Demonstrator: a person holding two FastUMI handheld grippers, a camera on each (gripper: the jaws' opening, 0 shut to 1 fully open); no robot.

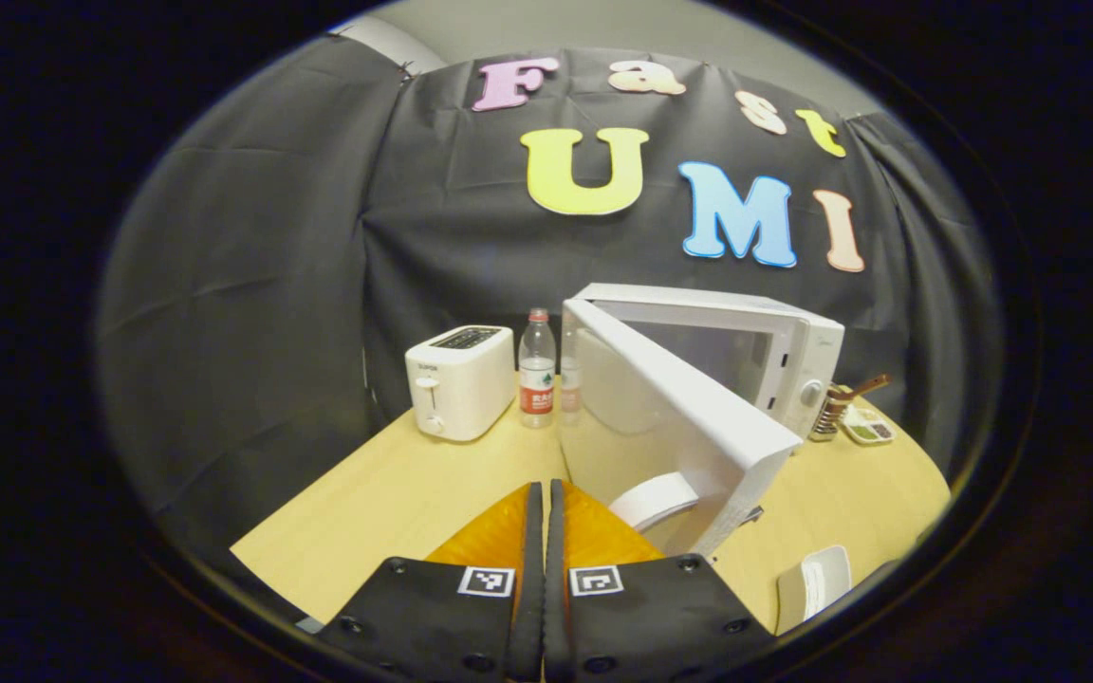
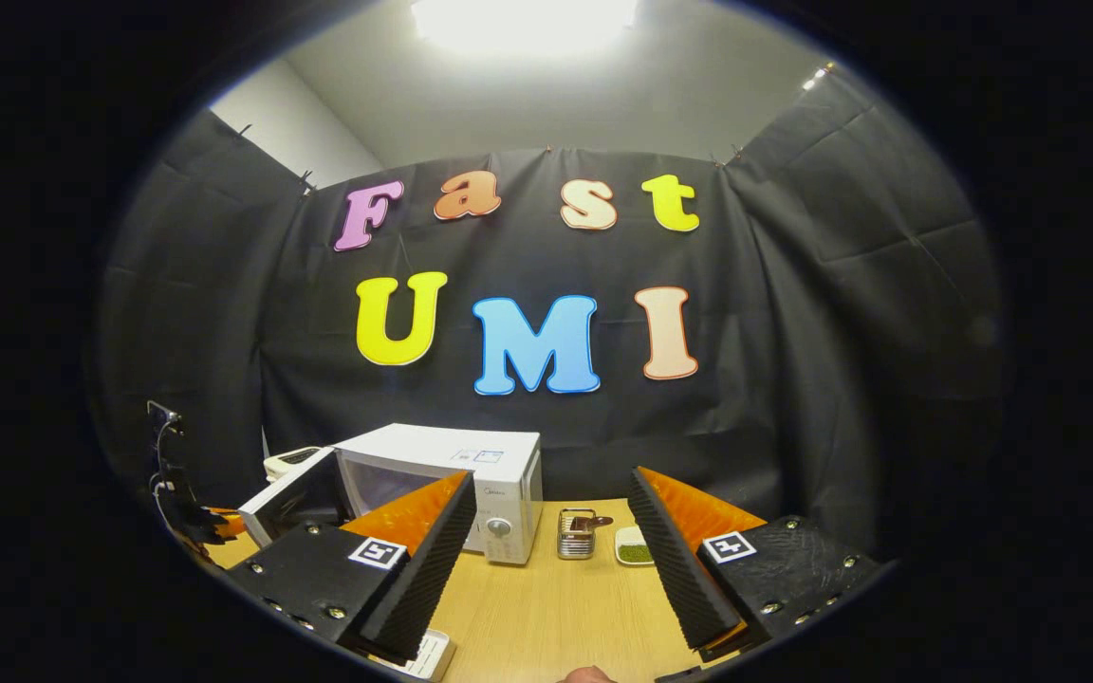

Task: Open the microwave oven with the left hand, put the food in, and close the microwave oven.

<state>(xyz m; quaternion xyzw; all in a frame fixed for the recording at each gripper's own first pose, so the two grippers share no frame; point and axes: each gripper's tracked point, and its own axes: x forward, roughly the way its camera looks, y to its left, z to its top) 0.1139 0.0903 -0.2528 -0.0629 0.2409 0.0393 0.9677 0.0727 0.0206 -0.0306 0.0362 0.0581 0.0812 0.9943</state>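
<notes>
While microwave door hangs open, left gripper closed empty just before it, right gripper spread wide.

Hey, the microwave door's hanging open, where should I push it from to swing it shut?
Push the door on its outer face near the free edge, farthest from the hinge on the microwave. It stands ajar toward the camera, so come from the front with the left gripper, which is shut, pressing flat.

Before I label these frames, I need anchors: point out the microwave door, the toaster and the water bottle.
microwave door (image 1: 698, 417): left gripper view, its top edge.
toaster (image 1: 459, 379): left gripper view, front face.
water bottle (image 1: 536, 375): left gripper view, middle of its body.
</notes>
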